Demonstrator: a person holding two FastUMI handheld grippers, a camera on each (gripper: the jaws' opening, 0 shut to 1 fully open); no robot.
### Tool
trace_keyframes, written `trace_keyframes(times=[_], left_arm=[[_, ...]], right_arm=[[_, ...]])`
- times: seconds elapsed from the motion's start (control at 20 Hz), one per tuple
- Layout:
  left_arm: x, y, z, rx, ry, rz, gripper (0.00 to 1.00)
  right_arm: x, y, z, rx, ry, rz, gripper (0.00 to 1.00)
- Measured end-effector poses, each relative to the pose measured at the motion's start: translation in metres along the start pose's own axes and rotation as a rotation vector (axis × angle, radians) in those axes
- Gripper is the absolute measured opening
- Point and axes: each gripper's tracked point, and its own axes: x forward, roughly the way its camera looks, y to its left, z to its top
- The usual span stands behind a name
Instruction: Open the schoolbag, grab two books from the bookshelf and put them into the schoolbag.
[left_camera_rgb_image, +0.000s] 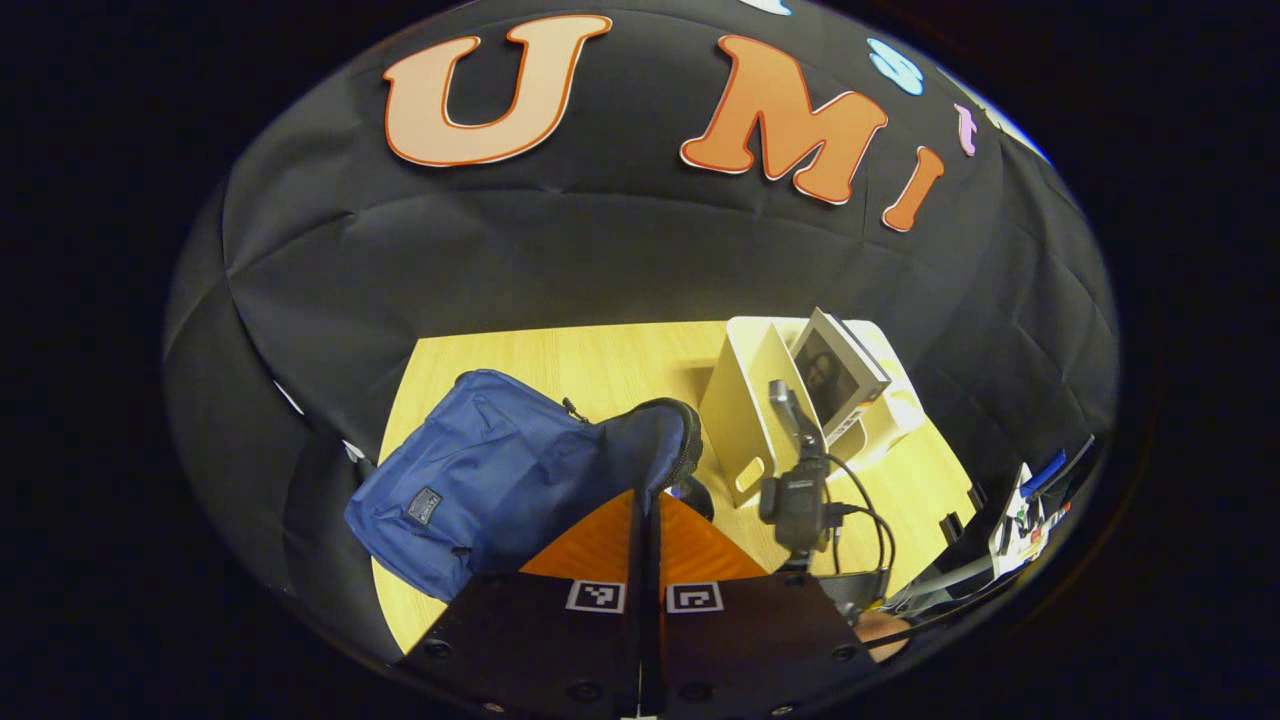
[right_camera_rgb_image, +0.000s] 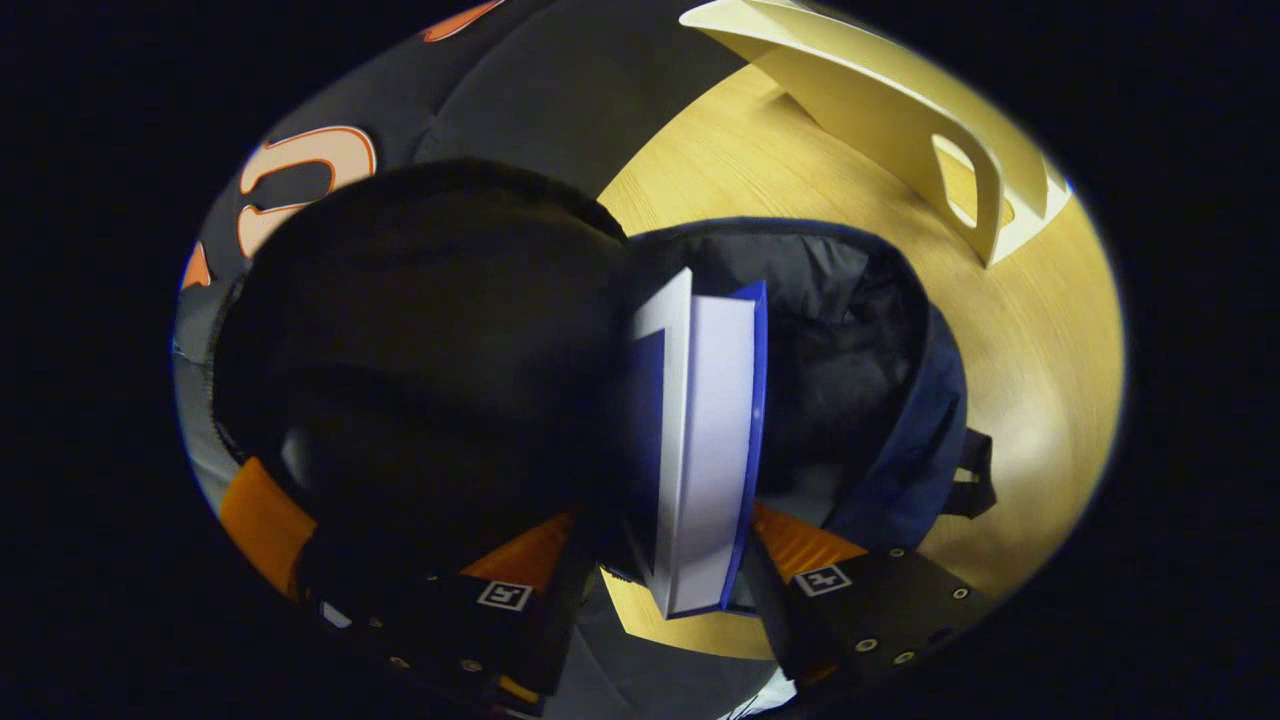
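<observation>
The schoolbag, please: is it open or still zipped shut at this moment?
Open. In the right gripper view the schoolbag gapes, dark lining exposed, and a book held by the right gripper points into its mouth.

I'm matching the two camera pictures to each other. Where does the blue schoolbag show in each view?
Left gripper view: the schoolbag lies left of centre on the wooden table, its raised edge just above this gripper's fingers.
Right gripper view: the schoolbag sits at centre, mouth open, behind the blue-covered book gripped in the jaws.
Shared landmark: the cream bookshelf, right of the bag in the left gripper view, at upper right in the right gripper view.
</observation>
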Motion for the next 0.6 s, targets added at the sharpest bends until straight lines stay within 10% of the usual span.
trace_keyframes(times=[0.15, 0.6], left_arm=[[0.002, -0.002, -0.002, 0.008, 0.002, 0.000, 0.01], [0.009, -0.009, -0.007, 0.025, 0.006, 0.002, 0.01]], right_arm=[[-0.018, -0.006, 0.014, -0.024, -0.029, -0.027, 0.95], [-0.088, -0.030, 0.067, -0.197, -0.183, -0.142, 0.97]])
